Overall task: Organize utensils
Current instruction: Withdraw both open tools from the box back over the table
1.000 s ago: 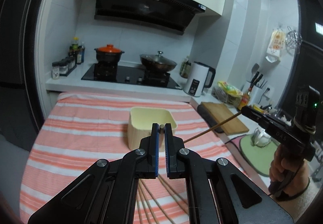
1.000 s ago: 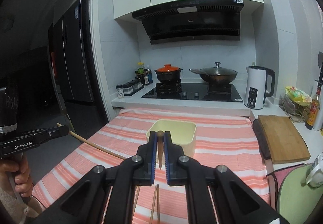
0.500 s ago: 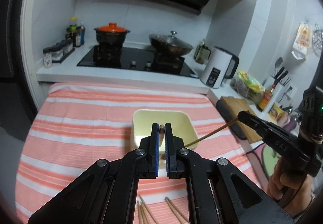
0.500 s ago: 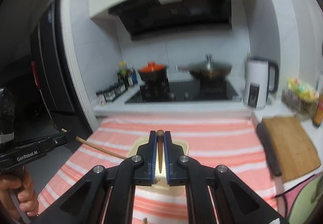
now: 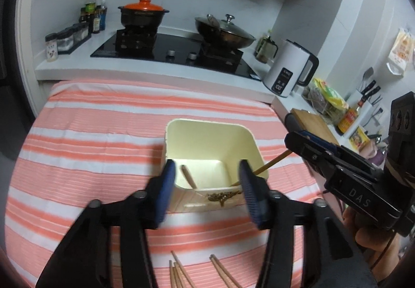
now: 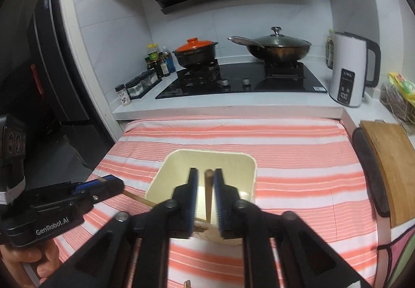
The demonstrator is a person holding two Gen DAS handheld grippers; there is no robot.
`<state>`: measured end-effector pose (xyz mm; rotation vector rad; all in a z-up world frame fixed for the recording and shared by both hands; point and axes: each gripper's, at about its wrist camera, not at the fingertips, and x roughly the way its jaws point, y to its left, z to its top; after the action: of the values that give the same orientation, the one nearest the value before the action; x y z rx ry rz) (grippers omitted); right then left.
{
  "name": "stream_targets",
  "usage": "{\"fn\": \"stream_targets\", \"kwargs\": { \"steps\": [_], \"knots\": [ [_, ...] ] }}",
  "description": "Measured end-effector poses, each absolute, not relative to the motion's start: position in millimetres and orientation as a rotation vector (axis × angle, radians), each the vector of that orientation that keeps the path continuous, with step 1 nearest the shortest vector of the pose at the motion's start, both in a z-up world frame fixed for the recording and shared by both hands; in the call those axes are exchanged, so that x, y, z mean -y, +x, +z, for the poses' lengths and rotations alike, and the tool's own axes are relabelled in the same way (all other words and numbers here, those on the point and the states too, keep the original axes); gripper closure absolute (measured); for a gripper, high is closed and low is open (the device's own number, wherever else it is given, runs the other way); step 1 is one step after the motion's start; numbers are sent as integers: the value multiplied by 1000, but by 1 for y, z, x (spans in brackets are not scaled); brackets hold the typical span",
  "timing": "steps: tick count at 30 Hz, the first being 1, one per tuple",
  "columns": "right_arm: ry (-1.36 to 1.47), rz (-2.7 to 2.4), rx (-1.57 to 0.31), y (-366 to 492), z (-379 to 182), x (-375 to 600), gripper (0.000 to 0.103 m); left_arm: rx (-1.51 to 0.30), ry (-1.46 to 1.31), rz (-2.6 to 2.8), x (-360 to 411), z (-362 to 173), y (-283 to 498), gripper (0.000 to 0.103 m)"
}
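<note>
With the left tool (image 5: 207, 176) spread wide just above the near wall of the cream container (image 5: 210, 142), the step in hand reads as dropping chopsticks into that container. One released chopstick (image 5: 187, 177) lies inside, leaning against the near wall, apart from both pads. The right tool (image 6: 205, 184) is closed on a second, held chopstick (image 6: 208, 192). Seen from the left wrist, this stick runs from the tool's tip down over the container's right rim, with its lower end inside.

Judged next move:
- Right tool: lower the held chopstick further into the container, then part the jaws so that it falls beside the released one.
- Left tool: withdraw to the near side of the container, where the loose chopsticks (image 5: 179, 273) lie on the striped cloth (image 5: 103, 137) over the bench, and take up another.
- Keep the two tools apart; both crowd the same opening.

Limits of view:
- Both tools are blurred, so how firmly the right pads bear on the stick is uncertain.
- The loose chopsticks are cut off by the lower frame edge; their count cannot be told.
- The near wall hides the container floor in front of it.
- Dark marking on the container's near outer face cannot be identified.
</note>
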<state>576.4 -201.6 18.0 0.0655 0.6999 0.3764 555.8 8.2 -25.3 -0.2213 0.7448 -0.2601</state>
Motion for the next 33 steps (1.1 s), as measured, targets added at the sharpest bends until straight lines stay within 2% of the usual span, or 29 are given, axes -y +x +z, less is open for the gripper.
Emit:
{"fn": "stream_targets", "kwargs": {
  "steps": [1,2,3,6,7,9,11,18,23,27,33],
  "knots": [
    [61,380,-677,570,22,202,59,-729,-211,-249,-10,-22,551,27],
    [61,383,-652,564,27,203,45,-715,-199,-239,-12,-19,543,21],
    [57,382,-629,556,32,205,39,-708,-188,-229,-14,-17,536,16],
    [26,381,-577,529,45,208,37,-680,-154,-181,-21,-12,506,1],
    [14,379,-559,516,48,211,35,-664,-134,-154,-23,-12,494,1],
    [0,384,-540,492,51,216,25,-650,-79,-61,-23,-18,470,0],
    [-20,393,-531,465,48,222,22,-660,-43,3,-23,-30,447,0],
    [-46,320,-579,378,4,240,19,-687,-169,-88,-42,-88,352,1],
    [-40,311,-662,320,-57,267,19,-689,-67,-1,-46,-129,295,1],
    [-32,281,-694,284,-94,287,19,-783,-11,-22,-42,-161,274,1],
    [-41,253,-718,258,-119,296,19,-829,-94,-33,-44,-188,250,1]
  ]
}}
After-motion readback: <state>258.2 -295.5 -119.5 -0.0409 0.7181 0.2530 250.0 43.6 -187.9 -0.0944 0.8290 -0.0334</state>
